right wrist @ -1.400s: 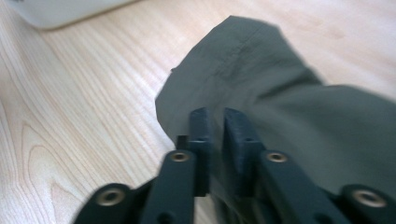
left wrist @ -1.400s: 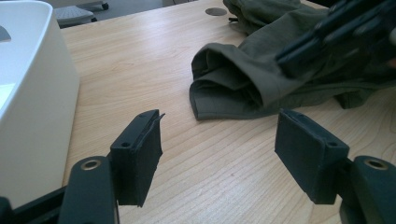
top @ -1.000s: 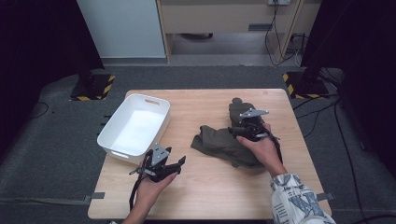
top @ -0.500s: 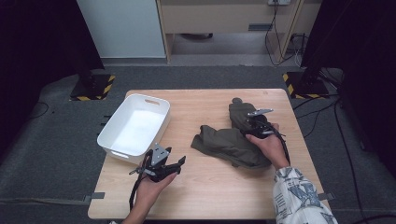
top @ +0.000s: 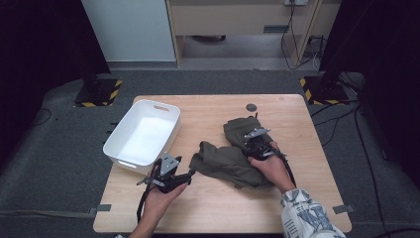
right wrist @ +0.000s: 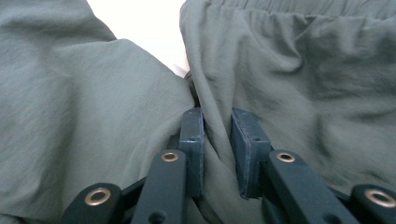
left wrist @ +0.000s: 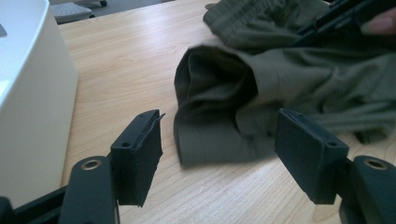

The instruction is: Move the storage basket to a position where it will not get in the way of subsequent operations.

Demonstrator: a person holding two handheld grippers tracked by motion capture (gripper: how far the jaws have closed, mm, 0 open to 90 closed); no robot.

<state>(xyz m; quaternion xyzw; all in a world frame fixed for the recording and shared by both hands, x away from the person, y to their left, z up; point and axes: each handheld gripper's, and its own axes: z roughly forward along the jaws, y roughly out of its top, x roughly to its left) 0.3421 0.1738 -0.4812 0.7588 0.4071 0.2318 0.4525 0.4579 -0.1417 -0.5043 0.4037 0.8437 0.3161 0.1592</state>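
At a wooden worktop, a person works an olive-green garment with a hand-held tool in each hand. The garment lies crumpled right of centre on the worktop, its gathered waistband toward the far edge and a folded end pointing at the white plastic tub on the left.

The right tool is pressed down into the cloth near the middle of the heap. Its jaws have just been closing, and the right gripper view shows them nearly together with a ridge of fabric pinched between the pads. The left tool rests near the front edge just beside the garment's left end, jaws spread and empty; from its own camera the folded hem lies ahead of the open pads, not between them.

The step in hand looks like securing a first hold on the garment. The next move probably calls for the left tool to slide forward and close on that near hem, so both ends can be lifted together, whether to straighten the cloth or carry it toward the tub. A thin pinch on the right could slip if pulled hard.
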